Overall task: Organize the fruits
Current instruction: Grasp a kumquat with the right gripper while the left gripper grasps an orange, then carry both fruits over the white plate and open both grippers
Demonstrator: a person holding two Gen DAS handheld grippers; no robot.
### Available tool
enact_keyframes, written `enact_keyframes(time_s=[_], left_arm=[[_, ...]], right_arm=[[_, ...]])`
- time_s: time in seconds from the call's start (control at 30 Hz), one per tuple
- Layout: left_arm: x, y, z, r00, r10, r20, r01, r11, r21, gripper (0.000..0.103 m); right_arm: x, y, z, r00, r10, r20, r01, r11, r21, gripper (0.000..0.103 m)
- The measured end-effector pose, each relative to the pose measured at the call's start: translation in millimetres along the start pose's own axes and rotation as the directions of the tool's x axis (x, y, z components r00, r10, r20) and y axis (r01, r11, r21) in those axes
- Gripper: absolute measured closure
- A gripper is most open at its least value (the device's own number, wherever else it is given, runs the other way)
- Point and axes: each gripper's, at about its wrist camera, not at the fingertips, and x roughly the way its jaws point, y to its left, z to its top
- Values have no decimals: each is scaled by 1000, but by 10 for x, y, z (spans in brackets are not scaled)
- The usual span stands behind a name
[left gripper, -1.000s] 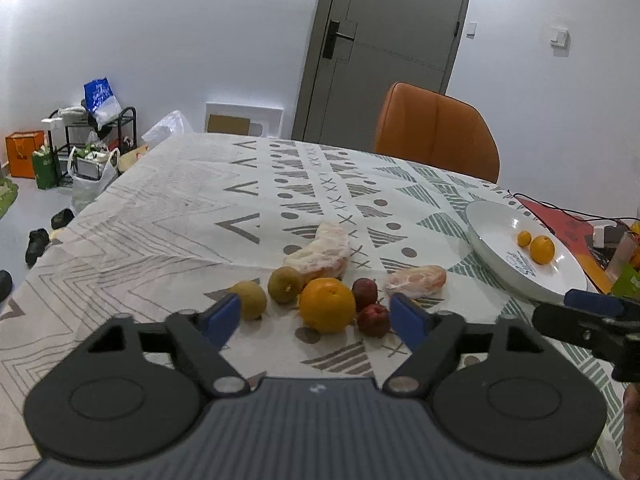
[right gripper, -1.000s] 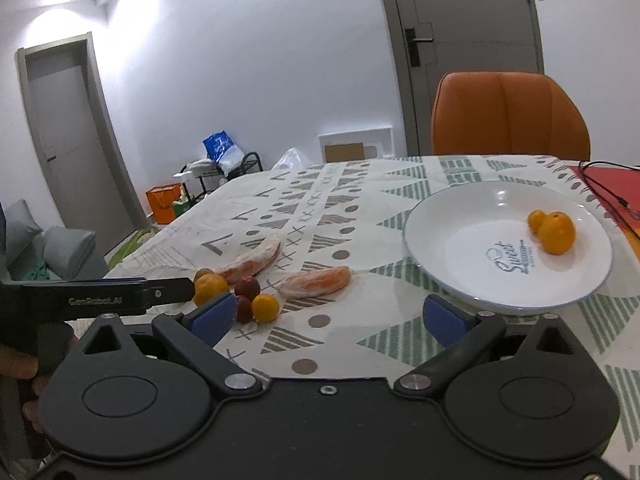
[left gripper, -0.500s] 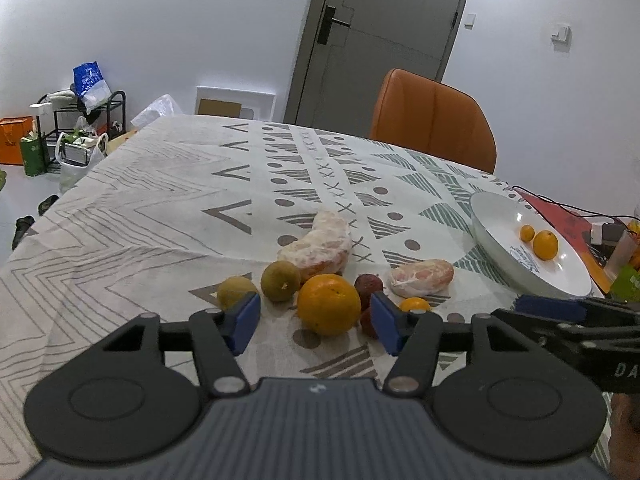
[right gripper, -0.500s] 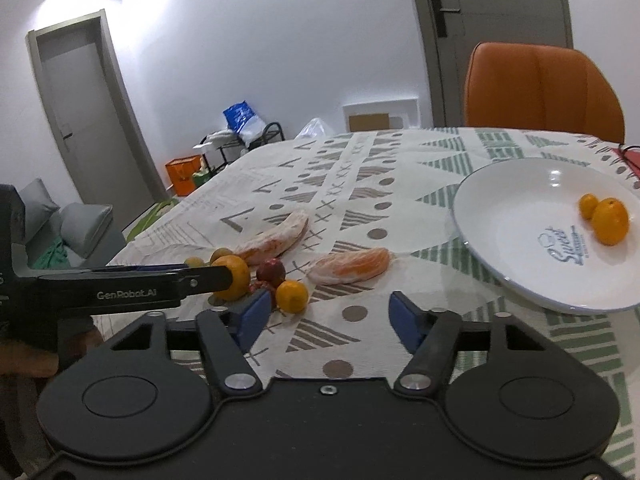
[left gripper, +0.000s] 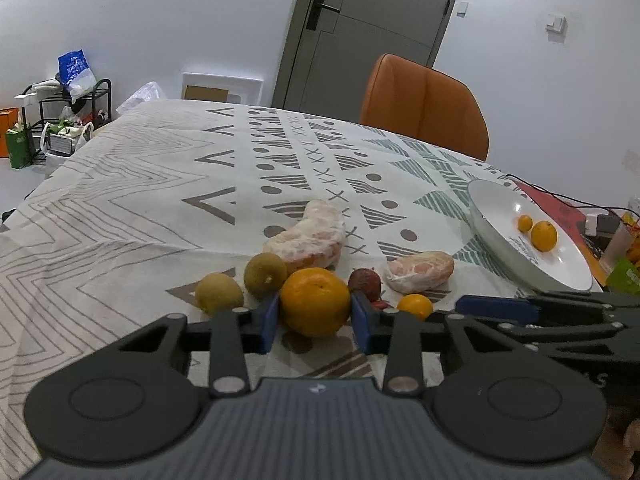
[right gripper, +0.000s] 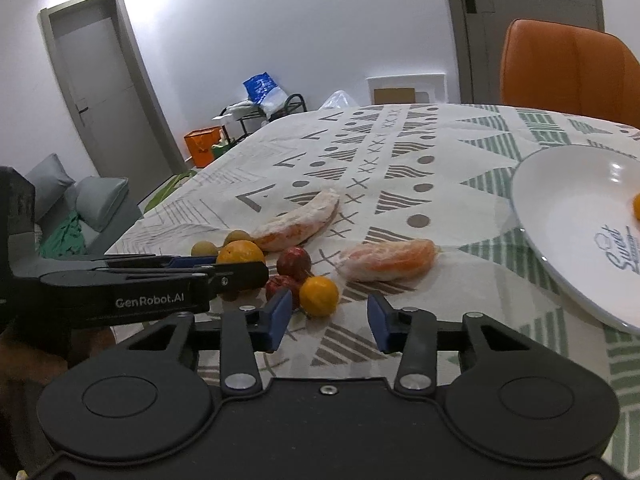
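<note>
On the patterned tablecloth [left gripper: 140, 184] lie one big orange [left gripper: 315, 302], two greenish-brown fruits, two dark red ones, one small orange [right gripper: 319, 295] and two peeled segments; the white plate [left gripper: 496, 236] holds two more oranges. The left gripper [left gripper: 315, 320] seems closed against the big orange's sides, while the right gripper [right gripper: 326, 318] hangs open and empty just short of the small orange.

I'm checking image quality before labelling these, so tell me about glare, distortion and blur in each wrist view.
Left wrist view: fisheye bends the door frame, dark vignette in the corners, bright glare streaks on the white plate; the large orange is sharp. Right wrist view: same bowing, a ceiling light blooms top left, a small highlight on the plate; no obvious motion blur in either.
</note>
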Motion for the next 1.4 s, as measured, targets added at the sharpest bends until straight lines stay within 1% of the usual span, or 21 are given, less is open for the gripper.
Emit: enact_keyframes(time_s=[0.17,0.23,0.27,0.3,0.33,0.4,0.63,0.93,1.4], left_arm=[[-56,24,22,1000,2,11,-2,1000,-2,66],[-75,27,32,1000,2,14,-2,1000,-3,66],[-83,26,33,1000,2,16,-2,1000,-2,66],[-87,23,35,1000,2,17,-2,1000,-1,66],[-89,21,37,1000,0,18,0,1000,-2,66],[-100,11,41,1000,-7,21,7,1000,-2,66],[-115,-99,84,999,-20,41,19,1000,20,66],[-122,-409,130,997,-32,64,27,997,77,66],[-60,-880,169,995,-74,64,64,986,152,66]], right_arm=[[90,7,23,1000,4,0,-4,1000,3,63],[120,-7,22,1000,-2,1,2,1000,12,69],[130,-19,22,1000,5,-1,-5,1000,16,73],[140,-27,16,1000,17,-4,-17,1000,21,78],[148,-31,14,1000,30,-9,-30,999,25,81],[133,-17,11,1000,26,-6,-26,999,22,82],[-97,-90,33,998,5,55,-7,999,36,82],[-398,-350,7,992,-44,114,35,996,79,82],[-747,-783,-96,976,-117,185,86,982,165,82]])
